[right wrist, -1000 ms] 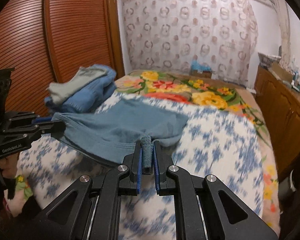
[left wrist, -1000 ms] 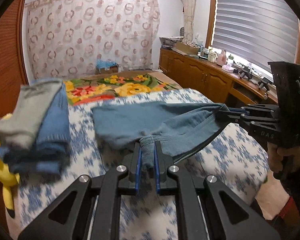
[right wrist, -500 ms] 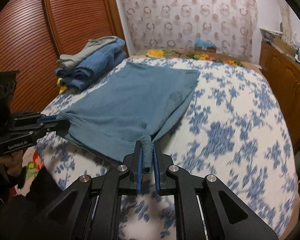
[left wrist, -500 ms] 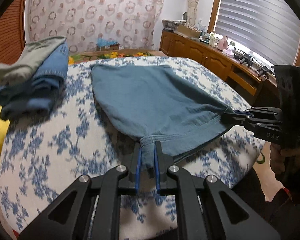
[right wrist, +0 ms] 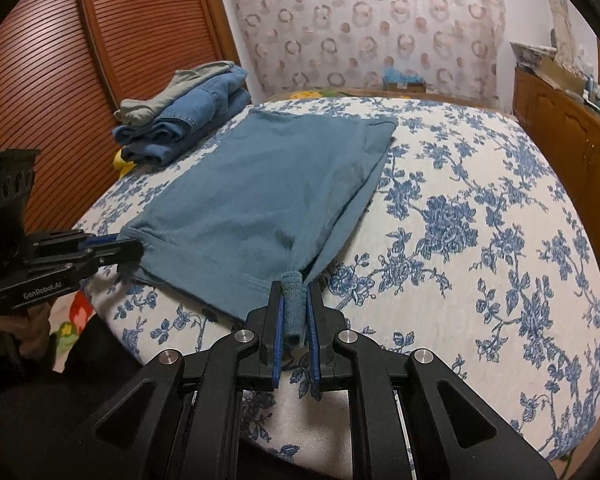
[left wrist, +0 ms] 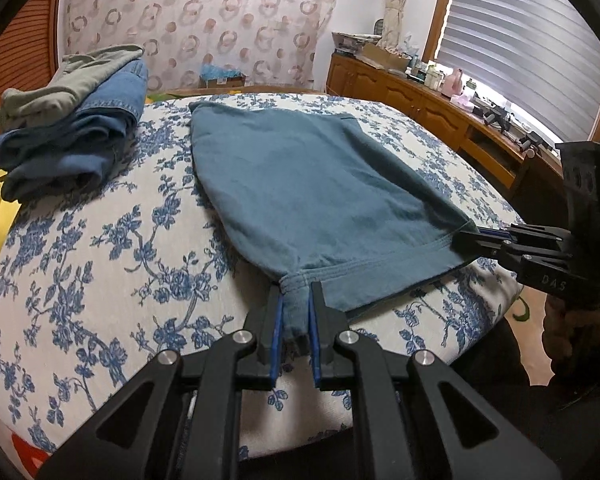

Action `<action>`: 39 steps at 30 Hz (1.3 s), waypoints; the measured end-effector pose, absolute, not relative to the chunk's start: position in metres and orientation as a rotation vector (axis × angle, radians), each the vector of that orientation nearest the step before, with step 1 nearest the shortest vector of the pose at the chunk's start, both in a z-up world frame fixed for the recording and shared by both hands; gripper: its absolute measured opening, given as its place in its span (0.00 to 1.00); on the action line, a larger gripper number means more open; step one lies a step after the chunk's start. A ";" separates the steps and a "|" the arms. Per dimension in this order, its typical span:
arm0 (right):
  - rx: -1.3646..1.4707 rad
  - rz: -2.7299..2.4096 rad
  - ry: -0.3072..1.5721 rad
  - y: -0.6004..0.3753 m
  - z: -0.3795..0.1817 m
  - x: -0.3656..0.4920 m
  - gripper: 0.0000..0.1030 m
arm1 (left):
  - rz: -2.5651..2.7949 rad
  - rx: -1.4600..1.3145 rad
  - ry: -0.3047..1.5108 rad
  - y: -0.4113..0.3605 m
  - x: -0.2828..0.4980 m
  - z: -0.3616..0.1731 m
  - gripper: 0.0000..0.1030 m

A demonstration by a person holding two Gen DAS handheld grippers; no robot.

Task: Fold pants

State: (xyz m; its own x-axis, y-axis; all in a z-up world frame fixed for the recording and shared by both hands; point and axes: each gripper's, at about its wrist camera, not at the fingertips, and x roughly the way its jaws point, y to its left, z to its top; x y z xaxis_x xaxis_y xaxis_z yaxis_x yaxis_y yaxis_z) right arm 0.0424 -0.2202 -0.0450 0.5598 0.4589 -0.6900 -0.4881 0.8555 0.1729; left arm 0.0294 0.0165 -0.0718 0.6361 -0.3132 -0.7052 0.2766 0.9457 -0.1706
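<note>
Teal-blue pants lie spread flat on the bed, folded over, with the hem end toward me. My left gripper is shut on the near left corner of the hem. My right gripper is shut on the near right corner, where the cloth bunches into a roll between the fingers. In the left wrist view the right gripper holds the hem at the right. In the right wrist view the left gripper holds it at the left. The pants rest on the bedspread.
The bed has a white cover with blue flowers. A stack of folded jeans and a grey garment sits at the far left, also in the right wrist view. A wooden cabinet runs along the right; a slatted wardrobe door stands left.
Both grippers have lowered and pulled the pants back toward the near bed edge. The cloth, hanging in the air before, now lies flat on the bedspread.
</note>
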 end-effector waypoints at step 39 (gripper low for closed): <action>0.066 0.591 0.653 -0.220 0.015 0.065 0.07 | -0.359 -0.052 0.680 0.018 0.056 -0.004 0.08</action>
State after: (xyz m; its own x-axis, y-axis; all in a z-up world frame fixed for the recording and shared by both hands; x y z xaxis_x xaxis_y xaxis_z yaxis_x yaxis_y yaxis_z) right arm 0.0652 -0.2198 0.0153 0.6371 0.5371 -0.5528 -0.4968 0.8345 0.2383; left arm 0.0558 0.0182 -0.0044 0.7189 -0.3412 -0.6057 0.3077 0.9374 -0.1628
